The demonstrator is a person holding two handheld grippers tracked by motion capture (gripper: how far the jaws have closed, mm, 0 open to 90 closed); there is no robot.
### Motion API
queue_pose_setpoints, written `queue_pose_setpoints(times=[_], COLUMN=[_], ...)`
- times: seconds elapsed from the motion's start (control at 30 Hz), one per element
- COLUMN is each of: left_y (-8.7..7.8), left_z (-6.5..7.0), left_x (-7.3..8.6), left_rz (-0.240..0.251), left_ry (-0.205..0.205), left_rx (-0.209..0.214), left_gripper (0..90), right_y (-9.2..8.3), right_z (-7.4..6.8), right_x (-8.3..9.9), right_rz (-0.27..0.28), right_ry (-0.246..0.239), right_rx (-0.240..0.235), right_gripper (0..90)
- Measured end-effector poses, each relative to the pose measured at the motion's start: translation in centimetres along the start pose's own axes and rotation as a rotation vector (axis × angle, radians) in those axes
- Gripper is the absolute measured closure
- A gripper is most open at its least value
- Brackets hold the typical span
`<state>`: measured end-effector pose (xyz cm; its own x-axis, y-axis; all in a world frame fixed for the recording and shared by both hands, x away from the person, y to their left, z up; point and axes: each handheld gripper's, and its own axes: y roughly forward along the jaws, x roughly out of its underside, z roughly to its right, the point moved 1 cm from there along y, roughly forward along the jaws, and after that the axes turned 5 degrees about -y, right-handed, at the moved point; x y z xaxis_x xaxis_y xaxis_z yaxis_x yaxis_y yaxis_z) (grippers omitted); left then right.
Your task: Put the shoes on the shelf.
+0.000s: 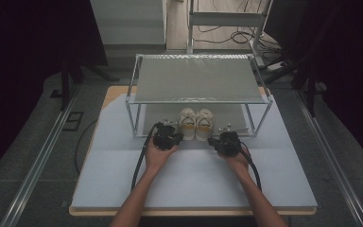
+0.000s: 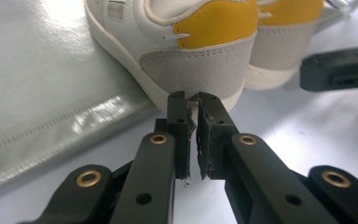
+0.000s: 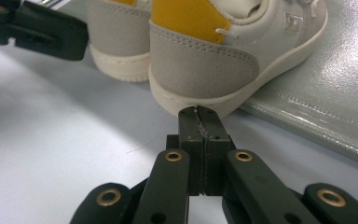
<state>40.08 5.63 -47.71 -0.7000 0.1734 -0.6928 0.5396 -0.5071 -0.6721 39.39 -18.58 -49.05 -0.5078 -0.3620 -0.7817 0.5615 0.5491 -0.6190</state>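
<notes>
**Shoes on the rack's lower shelf, tools at their heels**

Under the wire rack, the pair of shoes sits side by side on the silver bottom shelf, heels overhanging toward the worktop. Left tool is almost closed, empty, at the left shoe's heel; right tool is closed, empty, at the right heel. Placement looks done, or a pick-up not yet begun.

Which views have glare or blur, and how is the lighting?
High view: dim, dark at the edges, slightly soft. Left gripper view: bright glare on the silver mat, left shoe sharp. Right gripper view: sheen on the mat, and the right shoe casts a soft shadow on the table.
</notes>
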Motion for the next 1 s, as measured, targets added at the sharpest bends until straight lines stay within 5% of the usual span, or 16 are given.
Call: queue_pose_setpoints(times=[0.23,0.3,0.8,1.0], left_y=[0.8,0.9,1.1,1.2], left_z=[-0.2,-0.5,-0.2,-0.4], left_x=[-0.6,-0.7,-0.8,-0.9], left_rz=[-0.009,-0.011,-0.011,-0.004], left_ry=[-0.018,0.011,-0.015,0.006], left_rx=[0.002,0.006,0.008,0.006], left_gripper=[82.6,82.7,83.1,81.5], right_y=[0.1,0.2,1.3,2.4], right_z=[-0.8,-0.9,1.1,2.0], right_x=[-0.2,-0.3,-1.6,-1.8], right_rz=[0.007,0.008,0.024,0.016], right_ry=[-0.017,-0.026,0.013,0.041], right_rx=[-0.026,-0.02,0.028,0.049], right_gripper=[88.1,88.4,89.2,89.2])
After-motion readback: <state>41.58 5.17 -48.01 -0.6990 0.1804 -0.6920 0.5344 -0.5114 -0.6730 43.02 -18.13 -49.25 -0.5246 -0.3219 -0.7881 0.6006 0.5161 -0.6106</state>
